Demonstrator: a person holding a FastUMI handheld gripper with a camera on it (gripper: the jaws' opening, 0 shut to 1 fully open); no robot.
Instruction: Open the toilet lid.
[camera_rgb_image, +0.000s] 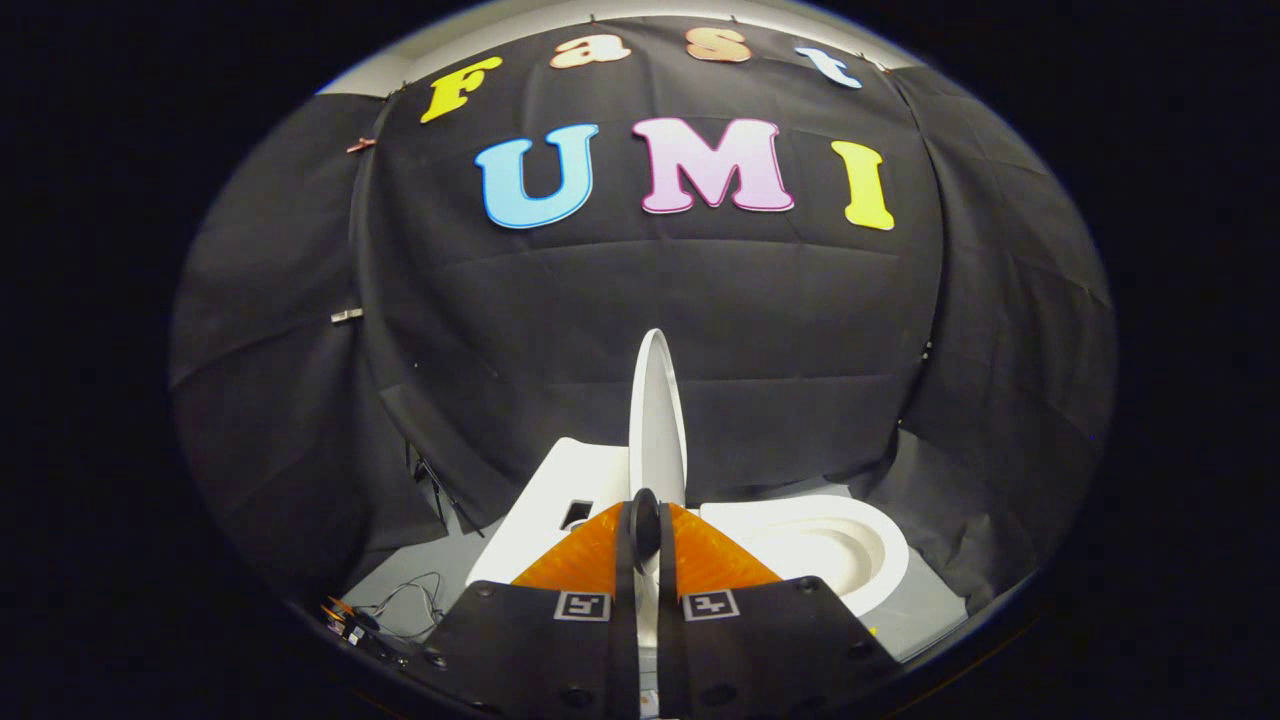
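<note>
Tongs (646, 530) seemingly clenched on the upright toilet lid (656, 420), standing edge-on between them.

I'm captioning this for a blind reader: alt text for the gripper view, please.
The gripper is shut on the edge of a white toilet lid, raised upright on edge. The open toilet bowl lies to its right.

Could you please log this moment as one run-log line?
gripper: shut on toilet lid | lid: raised, edge-on, between fingers | bowl: uncovered, beside the lid | tank: on lid's other side
</note>
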